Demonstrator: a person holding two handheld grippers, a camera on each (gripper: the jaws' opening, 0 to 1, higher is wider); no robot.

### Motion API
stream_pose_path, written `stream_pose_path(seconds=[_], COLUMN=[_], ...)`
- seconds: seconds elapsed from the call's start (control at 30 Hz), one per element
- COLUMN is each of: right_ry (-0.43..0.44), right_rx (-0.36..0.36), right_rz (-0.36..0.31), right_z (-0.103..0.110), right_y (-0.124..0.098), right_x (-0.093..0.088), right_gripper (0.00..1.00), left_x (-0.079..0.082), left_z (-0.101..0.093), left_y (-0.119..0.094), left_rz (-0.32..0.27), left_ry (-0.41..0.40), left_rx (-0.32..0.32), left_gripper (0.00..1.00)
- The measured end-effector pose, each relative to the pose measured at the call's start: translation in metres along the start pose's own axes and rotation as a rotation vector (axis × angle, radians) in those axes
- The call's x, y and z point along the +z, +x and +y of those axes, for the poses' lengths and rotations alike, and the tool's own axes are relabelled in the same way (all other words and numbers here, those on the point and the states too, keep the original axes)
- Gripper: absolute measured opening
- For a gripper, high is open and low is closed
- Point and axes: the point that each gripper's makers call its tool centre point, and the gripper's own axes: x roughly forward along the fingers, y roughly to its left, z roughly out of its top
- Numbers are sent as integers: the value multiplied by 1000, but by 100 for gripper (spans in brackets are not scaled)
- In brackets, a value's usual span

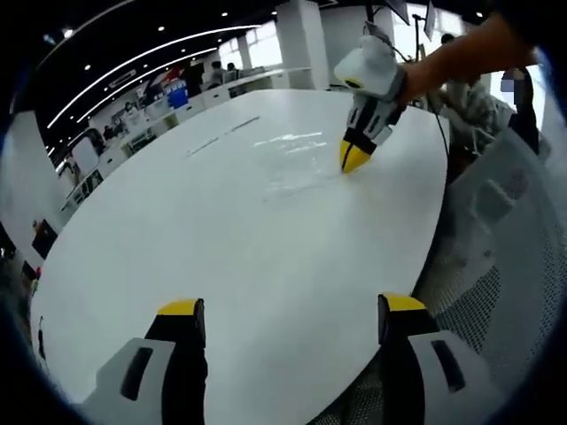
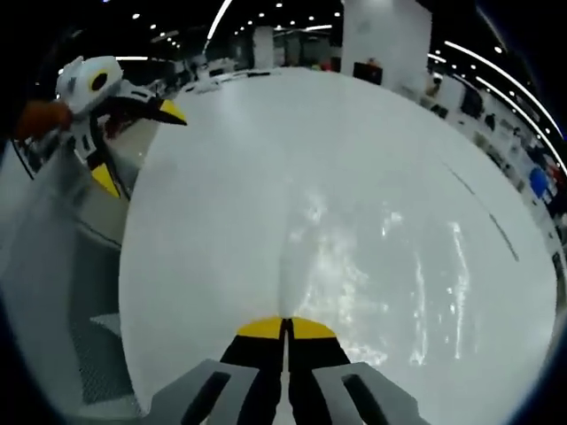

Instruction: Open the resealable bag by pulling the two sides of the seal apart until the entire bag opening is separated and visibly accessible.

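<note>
We saw the clear bag lying flat on the white table. Our right gripper was clamped on the bag's near edge; our left gripper hung spread wide, apart from it.

We see a clear, glossy resealable bag lying flat on the white surface, one edge pinched up in the right claw.
</note>
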Motion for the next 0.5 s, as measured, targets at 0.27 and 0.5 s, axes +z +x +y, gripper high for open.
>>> stream_pose_path(seconds=[0.27,0.5], right_ry=[-75,-152], right_rx=[57,128], right_rz=[-61,-56], right_z=[18,39], right_y=[-12,-15], right_x=[17,23], right_gripper=[0,0], left_x=[11,23], left_z=[1,1], left_y=[8,11], left_rz=[10,4], left_ry=[83,174], left_rx=[-25,-37], left_gripper=[76,74])
